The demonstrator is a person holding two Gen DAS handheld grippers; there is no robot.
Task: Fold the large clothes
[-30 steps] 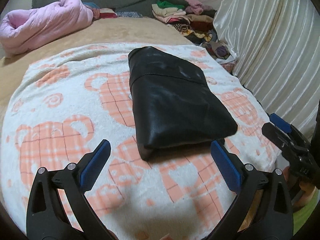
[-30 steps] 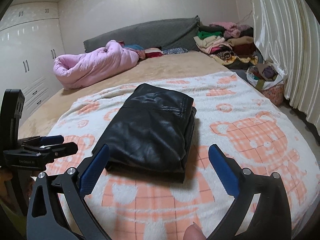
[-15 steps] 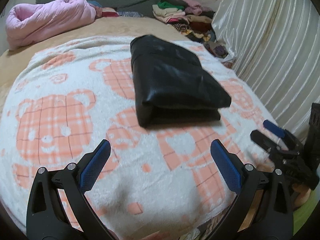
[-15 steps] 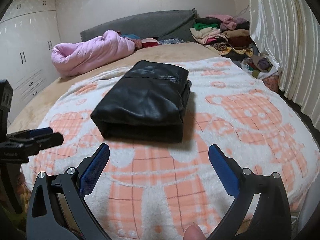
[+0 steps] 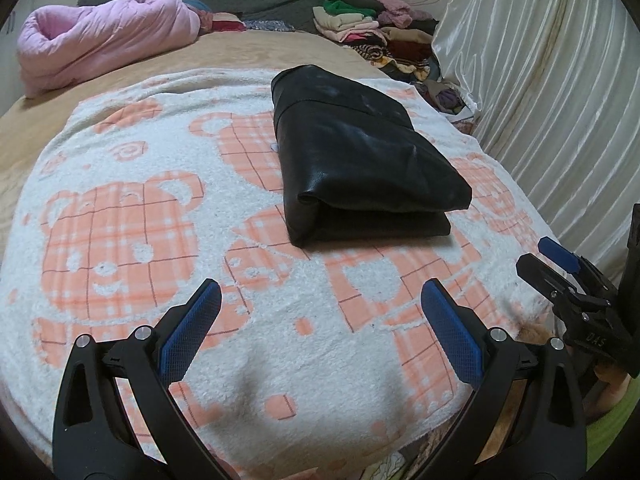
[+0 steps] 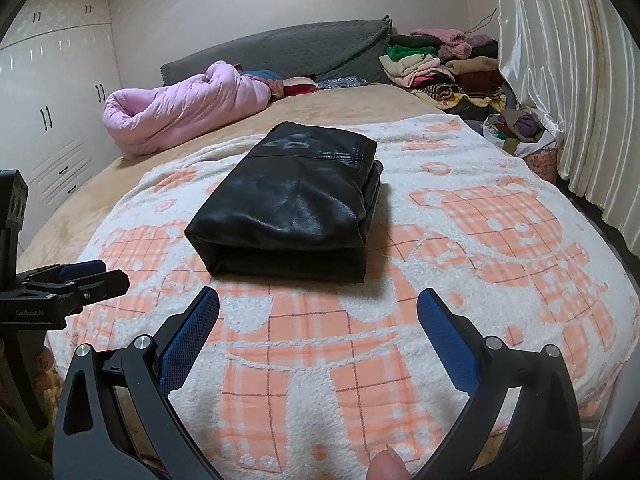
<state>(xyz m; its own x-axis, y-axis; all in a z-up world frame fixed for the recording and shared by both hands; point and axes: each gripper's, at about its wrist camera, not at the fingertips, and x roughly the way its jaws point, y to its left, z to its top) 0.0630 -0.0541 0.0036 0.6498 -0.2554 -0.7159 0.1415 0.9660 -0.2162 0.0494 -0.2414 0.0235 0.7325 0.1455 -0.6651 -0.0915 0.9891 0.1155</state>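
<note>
A black leather garment (image 5: 360,156) lies folded into a thick rectangle on the white and orange bear-print blanket (image 5: 120,208); it also shows in the right wrist view (image 6: 296,200). My left gripper (image 5: 320,292) is open and empty, held back from the garment's near edge over the blanket. My right gripper (image 6: 318,300) is open and empty, also short of the garment. The right gripper shows at the right edge of the left wrist view (image 5: 560,268), and the left gripper at the left edge of the right wrist view (image 6: 80,276).
A rolled pink quilt (image 6: 180,108) lies at the head of the bed by a grey headboard (image 6: 280,52). A pile of folded clothes (image 6: 440,64) sits at the far right corner. A pale curtain (image 6: 560,80) hangs on the right, white wardrobes (image 6: 52,100) on the left.
Both grippers have drawn back and lowered away from the folded garment, toward the foot of the bed. The garment has stayed in place. Both jaws stay open.
</note>
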